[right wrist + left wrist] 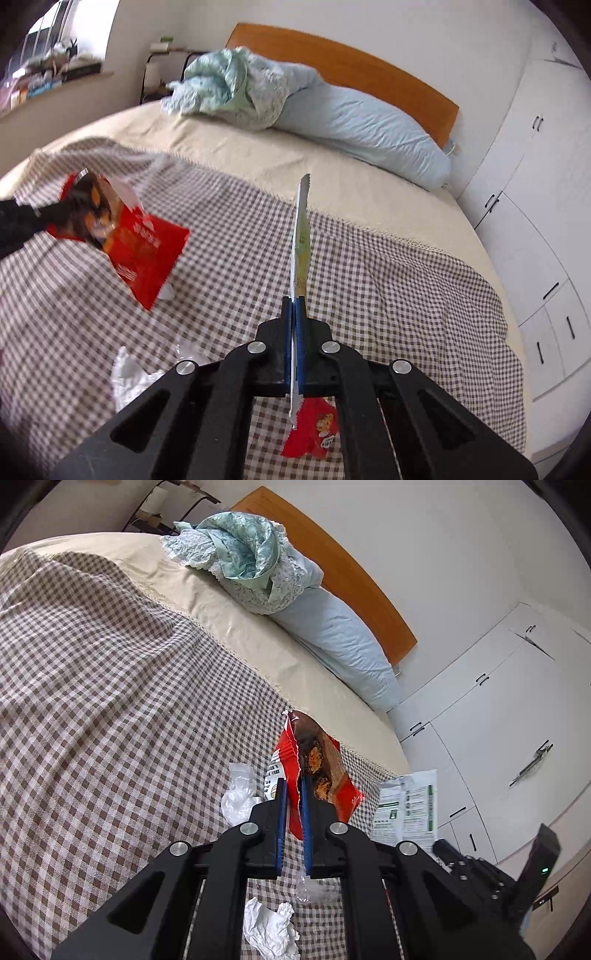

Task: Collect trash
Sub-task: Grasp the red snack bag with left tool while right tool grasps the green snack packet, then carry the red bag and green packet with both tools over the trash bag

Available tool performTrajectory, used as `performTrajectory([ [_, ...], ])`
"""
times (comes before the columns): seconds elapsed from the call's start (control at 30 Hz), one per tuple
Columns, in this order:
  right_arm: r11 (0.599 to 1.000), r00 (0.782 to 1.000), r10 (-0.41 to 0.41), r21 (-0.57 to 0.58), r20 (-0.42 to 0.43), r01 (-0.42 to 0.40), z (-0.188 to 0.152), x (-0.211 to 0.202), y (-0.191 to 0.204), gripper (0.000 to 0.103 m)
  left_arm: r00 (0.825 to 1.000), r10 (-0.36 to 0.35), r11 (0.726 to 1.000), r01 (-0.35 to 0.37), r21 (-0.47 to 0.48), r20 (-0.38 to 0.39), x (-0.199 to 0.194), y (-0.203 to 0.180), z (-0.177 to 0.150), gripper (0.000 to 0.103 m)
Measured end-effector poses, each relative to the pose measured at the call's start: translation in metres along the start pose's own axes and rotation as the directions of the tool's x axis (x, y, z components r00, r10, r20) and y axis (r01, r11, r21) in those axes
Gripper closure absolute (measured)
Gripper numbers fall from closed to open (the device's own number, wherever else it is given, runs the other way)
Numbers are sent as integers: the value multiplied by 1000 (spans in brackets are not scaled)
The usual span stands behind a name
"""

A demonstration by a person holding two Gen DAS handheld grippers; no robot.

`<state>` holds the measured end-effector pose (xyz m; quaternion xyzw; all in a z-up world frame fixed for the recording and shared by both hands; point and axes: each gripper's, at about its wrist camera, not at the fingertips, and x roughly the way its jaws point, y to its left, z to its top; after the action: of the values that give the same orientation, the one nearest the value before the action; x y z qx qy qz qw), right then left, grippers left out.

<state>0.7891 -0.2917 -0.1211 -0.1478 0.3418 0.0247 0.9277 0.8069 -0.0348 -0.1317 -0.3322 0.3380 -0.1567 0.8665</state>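
- The red snack bag (317,775) is pinched between the closed blue pads of the left gripper (292,786) and held up off the bed; in the right wrist view the same bag (136,251) hangs at the left, above the checked blanket (369,280).
- The right gripper (295,306) is closed on a flat white wrapper (300,236), seen edge-on and standing upright between its pads, its serrated end uppermost. In the left wrist view this wrapper (406,808) shows its printed face, with the right gripper (491,878) at the lower right.
- A crumpled tissue (269,930) lies on the blanket under the left gripper, and a clear plastic scrap (238,797) lies just left of its fingers.
- A small red wrapper (314,428) lies on the blanket below the right gripper.
- The blanket covers the near part of the bed; a beige sheet (236,616) shows beyond it.
- A long pale blue pillow (369,129) and a bundle of green bedding (243,554) rest against the wooden headboard (351,70).
- White cupboards (498,716) stand along the right.
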Motion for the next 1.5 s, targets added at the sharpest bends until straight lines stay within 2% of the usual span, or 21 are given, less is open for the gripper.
performTrajectory([
  [0.2,998,998,50,39,44,-52,-13,-80,-20,101,1000,-21,997,20,77,8,-30,-33,-12,98],
  [0.37,996,995,35,75,97,-42,-47,-146,-45,101,999,-39,983,41,178,-14,-56,-67,-34,98],
  [0.43,993,995,41,104,93,-51,-67,-171,-53,101,998,-57,974,61,218,-28,-72,-84,-46,98],
  [0.6,982,998,40,182,52,-49,-140,-226,-65,101,987,-124,940,150,305,-103,-114,-129,-81,98],
  [0.73,969,999,32,247,-8,-29,-221,-272,-67,101,971,-142,881,212,423,-190,-158,-156,-144,98],
  [0.83,950,998,24,312,-55,-6,-282,-303,-69,101,953,-156,838,266,476,-258,-186,-173,-193,98],
  [0.93,914,991,50,406,-121,4,-349,-319,-68,101,926,-151,801,320,505,-346,-199,-189,-245,98],
  [1.03,874,974,74,485,-214,40,-422,-321,-61,101,887,-115,797,351,492,-447,-195,-196,-294,98],
  [1.1,827,960,118,560,-252,45,-470,-316,-55,101,862,-83,796,359,487,-499,-189,-198,-323,98],
  [1.2,785,939,152,614,-308,74,-529,-298,-40,101,836,-29,787,358,504,-548,-178,-202,-359,98],
  [1.33,710,916,210,698,-342,97,-584,-267,-31,101,807,38,785,341,518,-589,-161,-204,-391,98],
  [1.5,645,902,281,760,-328,76,-612,-239,-28,101,777,104,762,340,552,-621,-148,-207,-426,98],
])
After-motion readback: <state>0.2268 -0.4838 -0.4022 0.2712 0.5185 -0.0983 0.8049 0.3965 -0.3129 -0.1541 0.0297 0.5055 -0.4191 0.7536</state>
